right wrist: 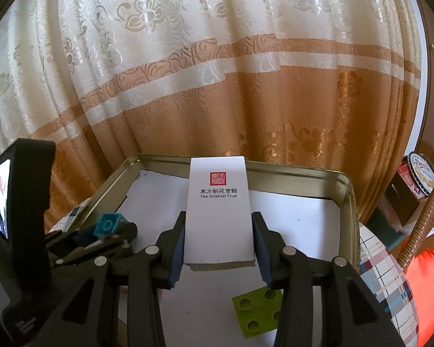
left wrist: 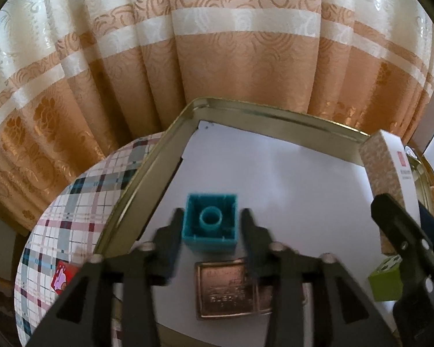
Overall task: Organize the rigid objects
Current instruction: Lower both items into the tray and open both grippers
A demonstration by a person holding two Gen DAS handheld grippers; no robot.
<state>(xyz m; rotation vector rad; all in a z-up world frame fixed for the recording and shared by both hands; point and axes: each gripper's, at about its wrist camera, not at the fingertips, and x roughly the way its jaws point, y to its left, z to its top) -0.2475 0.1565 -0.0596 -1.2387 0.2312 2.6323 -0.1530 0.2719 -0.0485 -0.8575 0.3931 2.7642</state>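
A teal hollow block (left wrist: 209,222) lies on the white paper lining of the gold tin tray (left wrist: 275,115), its open side facing me. My left gripper (left wrist: 211,221) is open around it, with a thin gap at each fingertip. Just in front lies a flat copper plate (left wrist: 231,289). My right gripper (right wrist: 218,240) is shut on a white box (right wrist: 220,202) printed "The Oriental Club", held upright over the tray (right wrist: 275,170). Whether the box touches the floor of the tray I cannot tell. A lime-green studded block (right wrist: 257,312) lies below the right fingers.
The tray sits on a round table with a plaid cloth (left wrist: 81,202), where a small red packet (left wrist: 62,277) lies near the edge. A cream and orange curtain (right wrist: 217,86) hangs close behind. A round biscuit tin (right wrist: 422,173), a wicker chair (right wrist: 425,211) and orange cloth (right wrist: 428,274) stand right.
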